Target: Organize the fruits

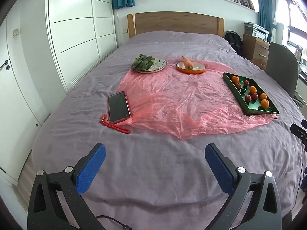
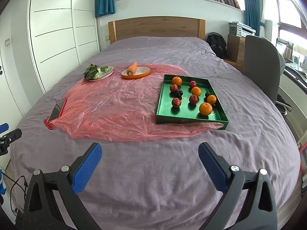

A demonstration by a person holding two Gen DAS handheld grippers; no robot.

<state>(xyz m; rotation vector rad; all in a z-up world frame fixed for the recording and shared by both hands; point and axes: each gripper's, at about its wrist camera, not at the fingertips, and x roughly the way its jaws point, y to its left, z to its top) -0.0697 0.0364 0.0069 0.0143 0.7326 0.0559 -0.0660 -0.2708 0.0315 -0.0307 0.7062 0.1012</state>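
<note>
1. On the bed, far left: phone, greens plate, carrot dish. All stay put.
2. My left fingers are spread wide and empty, as are my right fingers.
3. Right: green tray holds the mixed fruits; nearest orange.
4. Judgement: approach from above and close gently, since round fruit rolls.

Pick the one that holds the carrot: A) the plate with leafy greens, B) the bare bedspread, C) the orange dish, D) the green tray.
C: the carrot lies across the orange dish, its tip sticking out past the far rim, apart from the green tray of fruit.
</note>
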